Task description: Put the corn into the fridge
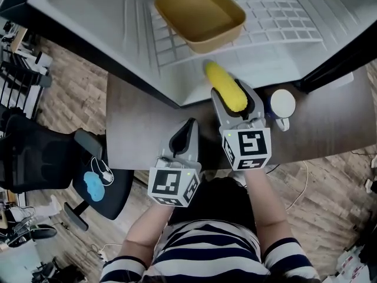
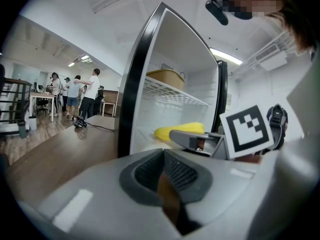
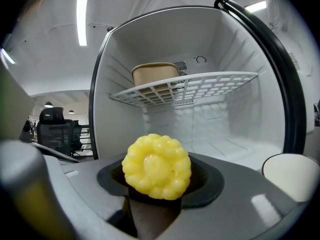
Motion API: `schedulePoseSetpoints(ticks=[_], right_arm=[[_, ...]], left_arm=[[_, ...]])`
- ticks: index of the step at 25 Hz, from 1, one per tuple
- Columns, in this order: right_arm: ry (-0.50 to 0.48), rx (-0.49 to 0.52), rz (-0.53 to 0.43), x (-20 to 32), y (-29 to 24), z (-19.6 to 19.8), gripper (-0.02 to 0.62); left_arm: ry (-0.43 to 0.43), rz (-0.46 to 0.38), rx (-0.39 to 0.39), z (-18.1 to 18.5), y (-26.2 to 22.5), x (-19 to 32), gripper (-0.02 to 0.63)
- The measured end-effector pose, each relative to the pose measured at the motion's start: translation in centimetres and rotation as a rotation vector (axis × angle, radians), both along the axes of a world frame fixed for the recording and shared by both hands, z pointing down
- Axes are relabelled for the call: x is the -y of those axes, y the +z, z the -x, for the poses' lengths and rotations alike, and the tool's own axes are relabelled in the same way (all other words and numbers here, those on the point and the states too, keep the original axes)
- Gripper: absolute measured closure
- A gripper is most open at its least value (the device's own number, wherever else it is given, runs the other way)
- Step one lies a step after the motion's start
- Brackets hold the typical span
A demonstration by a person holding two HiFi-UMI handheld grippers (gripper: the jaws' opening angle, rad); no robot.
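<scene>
The right tongs (image 1: 237, 108) clamp the corn (image 1: 225, 85) at the fridge (image 1: 82, 22) mouth; carry it deeper before releasing. The left tongs (image 1: 184, 135) are closed, empty.

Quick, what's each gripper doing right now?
Left gripper: closed, empty.
Right gripper: closed on the corn.

The corn (image 1: 225, 87) hides its near end inside the right gripper (image 1: 234, 100); the fridge (image 1: 88, 16) runs off the head view's far edge; far-left people (image 2: 75, 91) are indistinct.
</scene>
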State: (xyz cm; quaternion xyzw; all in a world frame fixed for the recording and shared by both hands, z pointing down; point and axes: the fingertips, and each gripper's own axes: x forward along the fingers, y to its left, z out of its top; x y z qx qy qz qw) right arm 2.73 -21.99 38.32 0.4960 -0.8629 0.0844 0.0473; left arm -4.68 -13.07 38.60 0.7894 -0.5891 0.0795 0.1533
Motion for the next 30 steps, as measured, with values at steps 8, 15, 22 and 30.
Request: schedulePoseSetpoints(ticks=[8, 15, 22, 30], right_arm=[[-0.024, -0.060, -0.002, 0.9, 1.0, 0.5, 0.347], [-0.069, -0.173, 0.010, 1.2, 1.7, 1.3, 0.345], [-0.059, -0.216, 0.021, 2.4, 1.8, 2.2, 0.346], [-0.077, -0.332, 0.022, 3.5, 2.5, 3.0, 0.344]], left_arm=[[0.011, -0.001, -0.005, -0.1, 0.2, 0.0, 0.606], [0.019, 0.003, -0.003, -0.1, 0.1, -0.1, 0.606], [0.025, 0.002, 0.002, 0.2, 0.1, 0.0, 0.606], [0.020, 0.010, 0.013, 0.8, 0.4, 0.3, 0.606]])
